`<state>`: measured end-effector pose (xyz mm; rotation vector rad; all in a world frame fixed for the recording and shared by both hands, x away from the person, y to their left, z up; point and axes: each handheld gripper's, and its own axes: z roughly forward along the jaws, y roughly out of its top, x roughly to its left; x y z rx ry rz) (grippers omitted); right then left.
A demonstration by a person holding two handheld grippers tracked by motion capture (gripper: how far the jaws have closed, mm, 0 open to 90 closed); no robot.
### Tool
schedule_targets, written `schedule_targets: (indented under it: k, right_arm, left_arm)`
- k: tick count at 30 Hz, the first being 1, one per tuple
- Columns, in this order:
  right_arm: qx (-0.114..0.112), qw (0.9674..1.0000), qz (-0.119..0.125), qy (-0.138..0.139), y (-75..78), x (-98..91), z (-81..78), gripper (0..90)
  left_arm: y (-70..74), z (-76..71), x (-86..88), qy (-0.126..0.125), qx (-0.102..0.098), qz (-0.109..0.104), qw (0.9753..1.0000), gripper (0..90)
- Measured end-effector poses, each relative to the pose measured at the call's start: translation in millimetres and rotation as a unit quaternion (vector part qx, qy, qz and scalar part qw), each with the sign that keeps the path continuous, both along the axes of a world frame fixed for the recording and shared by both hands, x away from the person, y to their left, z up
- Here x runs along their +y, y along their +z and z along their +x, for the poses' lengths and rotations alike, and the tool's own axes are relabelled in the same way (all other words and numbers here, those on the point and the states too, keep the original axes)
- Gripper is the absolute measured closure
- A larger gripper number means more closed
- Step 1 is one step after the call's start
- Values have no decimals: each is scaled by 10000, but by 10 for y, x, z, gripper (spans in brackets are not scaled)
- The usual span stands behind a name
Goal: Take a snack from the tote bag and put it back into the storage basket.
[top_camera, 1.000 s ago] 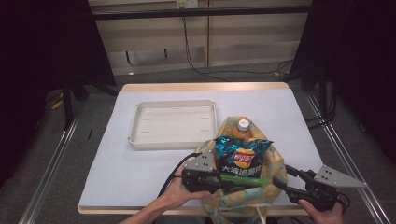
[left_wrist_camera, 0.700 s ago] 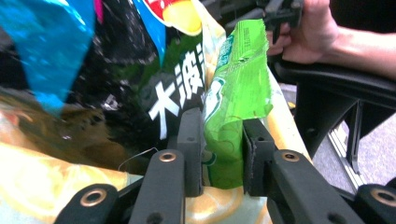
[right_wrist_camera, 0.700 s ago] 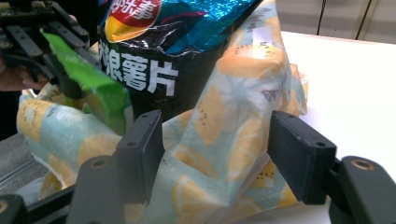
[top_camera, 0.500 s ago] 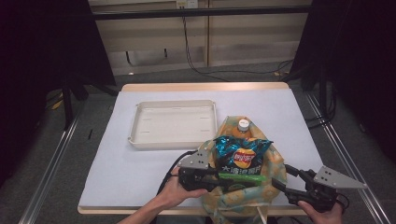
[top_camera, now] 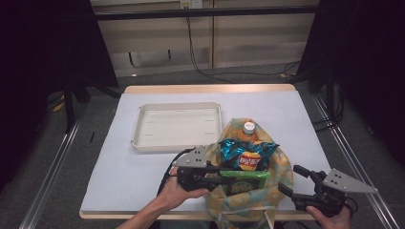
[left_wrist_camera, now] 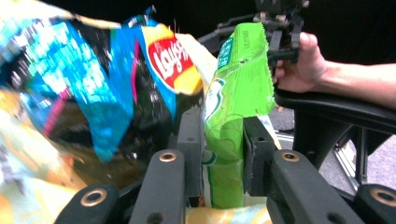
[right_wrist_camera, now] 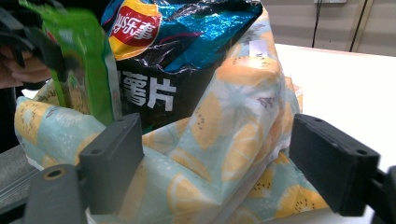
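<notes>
your right gripper (top_camera: 292, 180) is letting go of the fruit-print bag (right_wrist_camera: 233, 154), jaws just opening wide; your left gripper (top_camera: 220, 180) is clamping the green snack packet (left_wrist_camera: 233, 116), ready for lifting out

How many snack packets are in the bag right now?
2: a green packet gripped by the left jaws at the bag's near side, a blue chip packet behind it. More may be hidden.

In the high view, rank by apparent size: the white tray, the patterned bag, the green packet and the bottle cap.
1. white tray
2. patterned bag, close behind; partly cut off at the frame's bottom
3. green packet
4. bottle cap
</notes>
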<state>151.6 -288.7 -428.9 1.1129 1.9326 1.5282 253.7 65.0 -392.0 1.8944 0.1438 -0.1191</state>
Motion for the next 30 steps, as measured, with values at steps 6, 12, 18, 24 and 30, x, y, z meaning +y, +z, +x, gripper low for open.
schedule_targets:
  k: [6,12,18,24,30]
  right_arm:
    - [35,10000,67,26,-10,-3,17,80]
    - [56,9999,126,80,-19,-27,29,38]
    - [53,9994,89,317,-29,-8,41,5]
    - [10,9994,78,324,-29,-8,24,3]
    - [16,9994,280,224,-38,-21,21,5]
  left_arm:
    - [208,20,26,22,-184,-137,9997,737]
    - [329,141,100,-28,-63,-223,9997,737]
    - [441,220,155,-13,-49,-392,9992,737]
    - [564,237,245,10,-162,-458,9988,735]
    - [618,265,372,160,-141,-424,9989,734]
